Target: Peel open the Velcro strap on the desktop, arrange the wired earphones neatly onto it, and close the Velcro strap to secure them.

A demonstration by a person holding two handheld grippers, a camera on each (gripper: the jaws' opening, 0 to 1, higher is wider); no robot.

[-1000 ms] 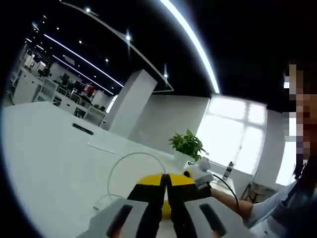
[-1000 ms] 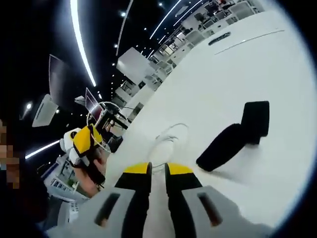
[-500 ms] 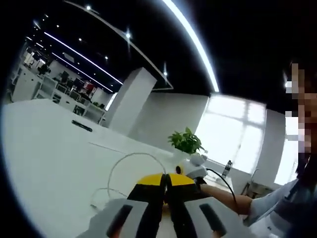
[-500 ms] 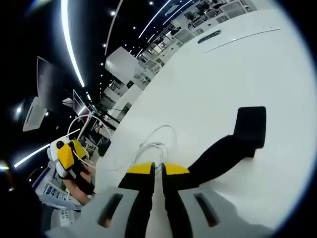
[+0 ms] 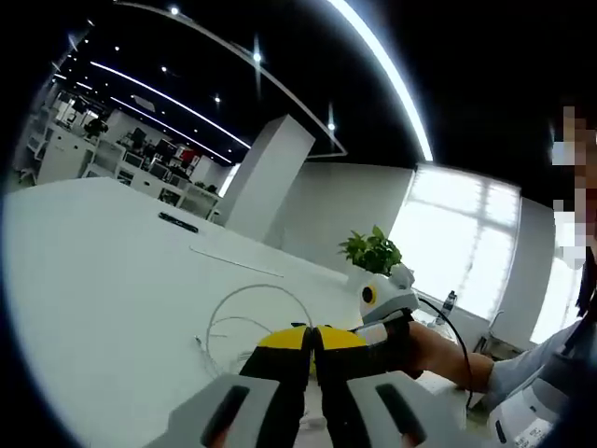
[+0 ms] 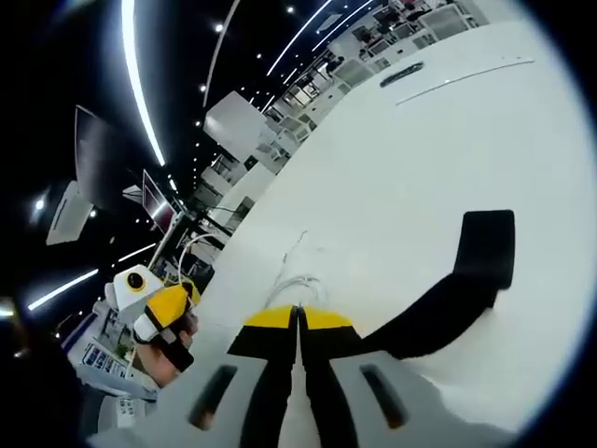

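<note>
A: Why is the strap lying flat on the counter?
B: Ready for the cable. Right gripper fingers clenched, seemingly pinching strap; left gripper clenched, contents unclear

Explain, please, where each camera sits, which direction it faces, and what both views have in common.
Left gripper view: rides on the left gripper, looks low across the white desk at the earphone cable; the right gripper and a forearm show.
Right gripper view: rides on the right gripper, looks along the desk at the black Velcro strap; the left gripper shows at left.
Shared: desk, cable.
</note>
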